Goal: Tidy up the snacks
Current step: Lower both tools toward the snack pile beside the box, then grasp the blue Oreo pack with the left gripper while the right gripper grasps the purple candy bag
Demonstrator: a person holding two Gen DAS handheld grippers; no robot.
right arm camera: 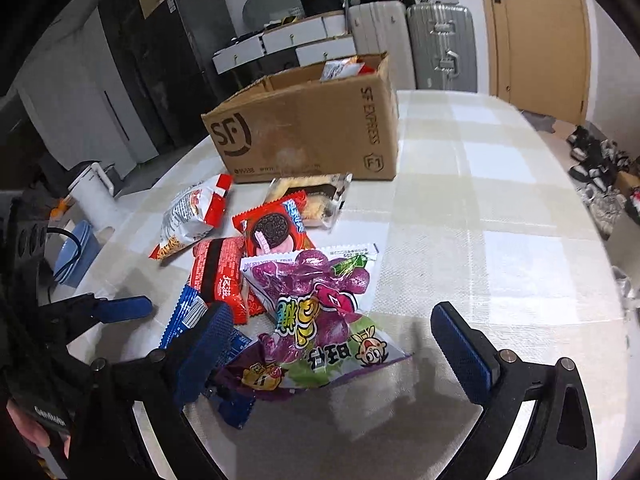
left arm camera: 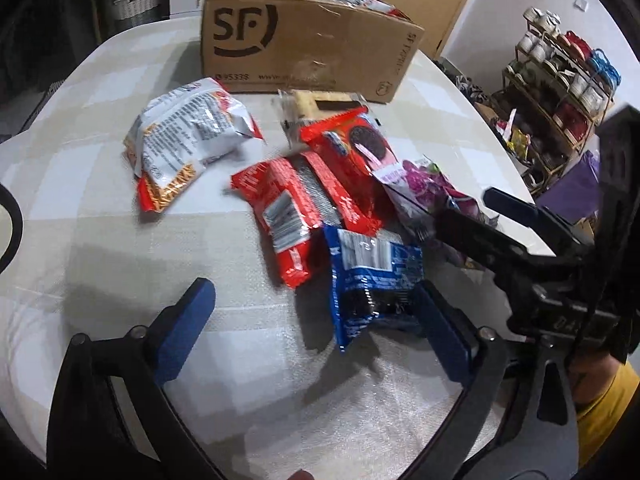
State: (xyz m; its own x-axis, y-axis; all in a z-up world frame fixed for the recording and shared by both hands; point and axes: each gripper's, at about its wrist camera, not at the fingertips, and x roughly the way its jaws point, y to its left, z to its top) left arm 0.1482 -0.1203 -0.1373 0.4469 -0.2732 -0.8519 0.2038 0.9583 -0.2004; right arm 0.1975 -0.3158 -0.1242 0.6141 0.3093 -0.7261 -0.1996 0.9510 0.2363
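Snacks (left arm camera: 320, 184) heaped mid-frame on the table (left arm camera: 120, 260), box (left arm camera: 304, 36) behind.
Both my fingers spread, empty: left gripper (left arm camera: 312, 328) should straddle the blue packet (left arm camera: 372, 280) squarely; right gripper (right arm camera: 340, 344) the purple bag (right arm camera: 320, 320).

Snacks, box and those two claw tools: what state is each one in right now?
Cardboard box: upright, top open, packets inside.
Purple gummy bag: sealed, flat on the table.
Blue cookie packet: sealed, lying flat.
Red Oreo packet: sealed, on the pile.
Left gripper: open, empty.
Right gripper: open, empty.
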